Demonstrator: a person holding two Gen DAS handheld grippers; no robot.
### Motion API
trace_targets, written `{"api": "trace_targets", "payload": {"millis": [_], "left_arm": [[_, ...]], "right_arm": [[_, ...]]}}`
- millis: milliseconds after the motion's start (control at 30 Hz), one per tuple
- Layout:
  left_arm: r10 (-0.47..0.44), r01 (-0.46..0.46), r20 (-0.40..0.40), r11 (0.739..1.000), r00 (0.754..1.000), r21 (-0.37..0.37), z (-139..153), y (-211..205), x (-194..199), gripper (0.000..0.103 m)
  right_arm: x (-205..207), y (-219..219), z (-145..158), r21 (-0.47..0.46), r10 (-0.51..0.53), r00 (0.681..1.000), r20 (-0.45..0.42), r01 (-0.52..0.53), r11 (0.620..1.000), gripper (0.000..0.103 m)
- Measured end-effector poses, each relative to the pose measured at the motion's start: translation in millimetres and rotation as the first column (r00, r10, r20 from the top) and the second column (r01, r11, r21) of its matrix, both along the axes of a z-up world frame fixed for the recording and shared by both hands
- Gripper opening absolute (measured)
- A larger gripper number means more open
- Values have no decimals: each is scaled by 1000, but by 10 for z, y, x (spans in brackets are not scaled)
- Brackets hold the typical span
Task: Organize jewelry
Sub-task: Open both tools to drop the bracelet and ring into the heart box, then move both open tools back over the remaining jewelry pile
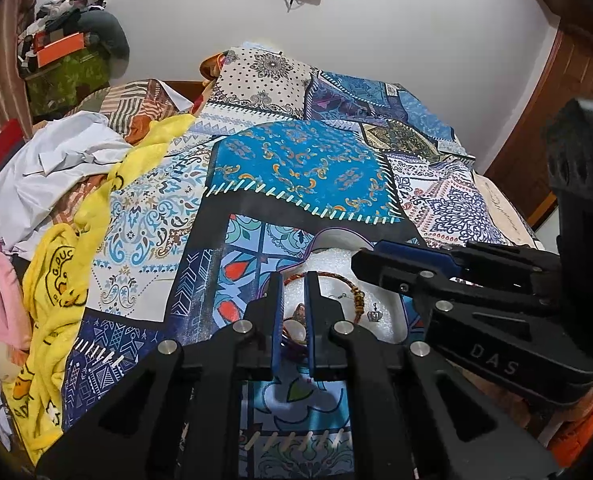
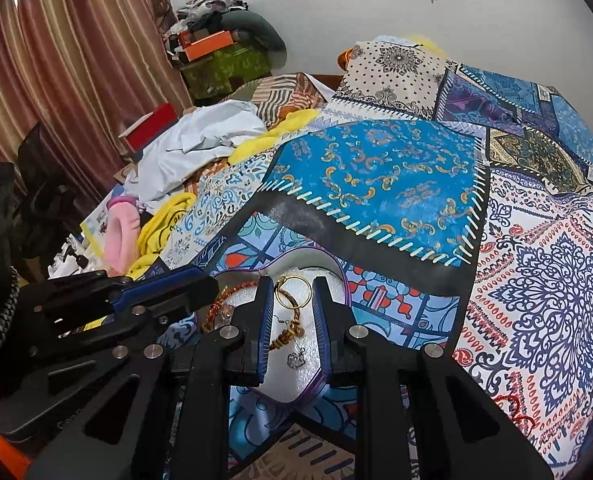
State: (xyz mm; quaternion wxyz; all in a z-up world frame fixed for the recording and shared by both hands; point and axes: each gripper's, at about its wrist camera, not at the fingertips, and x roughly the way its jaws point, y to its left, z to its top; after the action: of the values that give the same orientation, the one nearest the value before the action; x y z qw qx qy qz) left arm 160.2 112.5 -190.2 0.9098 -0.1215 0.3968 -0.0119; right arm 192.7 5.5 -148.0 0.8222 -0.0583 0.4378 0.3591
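1. Support surface: a bed covered by a blue, white and black patchwork-print bedspread (image 1: 296, 168). Crumpled white cloth (image 1: 56, 168) and a yellow fleece blanket (image 1: 56, 280) lie along its left side.
2. Task item location: a heart-shaped purple-rimmed tray lined with white foam (image 2: 296, 376) rests on the bedspread directly ahead of both grippers.
3. Tray contents, right wrist view: a thin gold hoop (image 2: 294, 292) near the far end; an amber-brown beaded bracelet (image 2: 288, 334) at the centre; a small silver heart pendant (image 2: 295, 360) just beside the bracelet, nearer the camera.
4. Tray contents, left wrist view: a small silver crown charm (image 1: 373, 314) lies on the foam at the right.
5. Left gripper (image 1: 294, 280): the blue-padded fingers stand nearly closed above the tray, with only a narrow gap. No item is clamped between them.
6. Right gripper (image 2: 292, 284): the fingers are nearly closed, held over the tray. The jewelry lies on the foam below, not gripped.
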Motion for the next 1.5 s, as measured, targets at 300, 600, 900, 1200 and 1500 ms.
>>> {"api": "trace_targets", "payload": {"millis": [300,600,900,1200,1500], "left_arm": [[21,-21,15,1000,1000,7,131,13,-77,10],[37,-41,62,997,997,60,345,-97,-186,34],[-6,0,85,998,996,69,465,-364,-197,40],[-112,104,100,991,989,79,578,-805,-98,42],[-213,208,52,975,976,81,396,-1221,18,48]], "right_arm": [[-46,-75,51,-6,-14,1000,-18,13,1000,21],[-185,-394,336,27,-80,995,63,79,997,29],[-322,-855,506,55,-168,980,104,163,985,30],[-406,-1394,652,68,-271,949,162,263,962,30],[-340,-1849,513,35,-369,919,139,368,929,30]]}}
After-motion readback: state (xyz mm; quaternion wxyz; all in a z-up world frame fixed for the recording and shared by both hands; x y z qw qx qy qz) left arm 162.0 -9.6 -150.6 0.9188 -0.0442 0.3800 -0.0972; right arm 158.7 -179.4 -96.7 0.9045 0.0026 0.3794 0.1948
